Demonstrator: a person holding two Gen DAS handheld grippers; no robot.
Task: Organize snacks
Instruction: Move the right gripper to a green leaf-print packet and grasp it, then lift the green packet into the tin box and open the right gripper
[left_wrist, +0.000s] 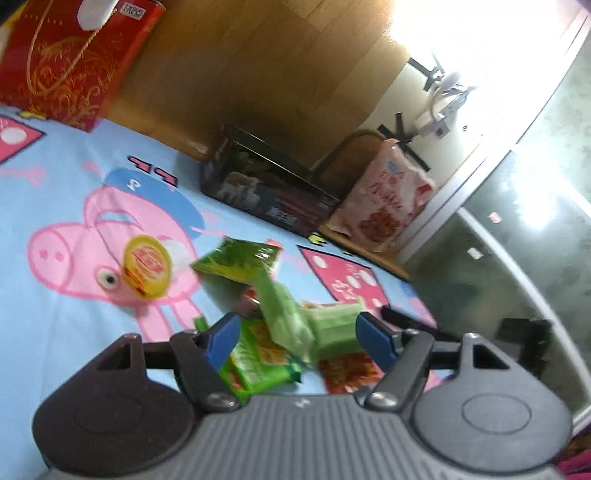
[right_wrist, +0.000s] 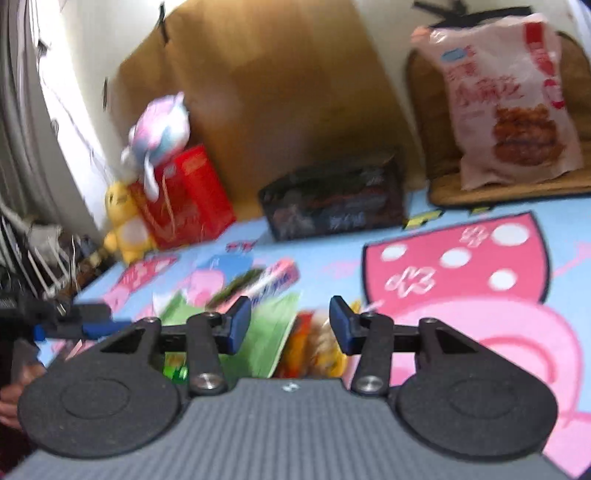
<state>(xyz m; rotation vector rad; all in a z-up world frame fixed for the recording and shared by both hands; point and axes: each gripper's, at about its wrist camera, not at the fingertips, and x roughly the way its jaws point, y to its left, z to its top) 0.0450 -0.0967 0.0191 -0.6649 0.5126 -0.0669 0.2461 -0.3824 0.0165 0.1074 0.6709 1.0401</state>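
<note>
Between the left gripper's (left_wrist: 295, 338) wide-spread fingers lies a pale green packet (left_wrist: 295, 325), crumpled over other snack packets (left_wrist: 258, 362); closing now could pinch two at once. The right gripper (right_wrist: 290, 325) also stands wide, holding nothing, with a green packet (right_wrist: 273, 332) between its fingers. Beyond the left fingertips, the yellow-lidded cup (left_wrist: 147, 267) could get knocked aside.

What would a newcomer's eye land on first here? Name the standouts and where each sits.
The pink cartoon pig printed across the blue sheet dominates the left wrist view, with a yellow round snack cup resting on it. Just ahead of the open left gripper lies a jumble of green snack packets. At the far edge, a large pale snack bag stands beside a dark box.
</note>
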